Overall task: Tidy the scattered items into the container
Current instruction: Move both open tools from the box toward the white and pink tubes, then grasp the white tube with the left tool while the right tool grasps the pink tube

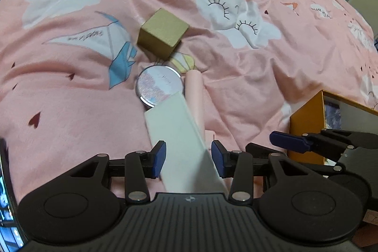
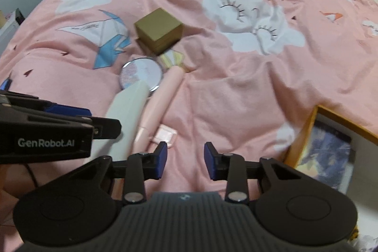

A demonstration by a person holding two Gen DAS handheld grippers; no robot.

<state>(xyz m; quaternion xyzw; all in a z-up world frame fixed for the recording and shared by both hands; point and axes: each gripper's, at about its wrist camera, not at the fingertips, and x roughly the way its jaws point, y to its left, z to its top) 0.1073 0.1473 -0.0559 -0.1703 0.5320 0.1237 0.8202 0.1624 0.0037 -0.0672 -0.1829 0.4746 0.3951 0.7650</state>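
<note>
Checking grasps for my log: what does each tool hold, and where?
Right tool: nothing. The white box's near end sits between the left tool's pads; a grip cannot be told.

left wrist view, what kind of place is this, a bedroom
Most likely a bedroom: the items lie on a rumpled pink quilt printed with clouds, like bedding, with a compact and a pink tube on it.

L gripper [image 1: 188,158]: blk body, ribbed top | blue pads, silver screws | side: white "GenRobot.AI"
</note>
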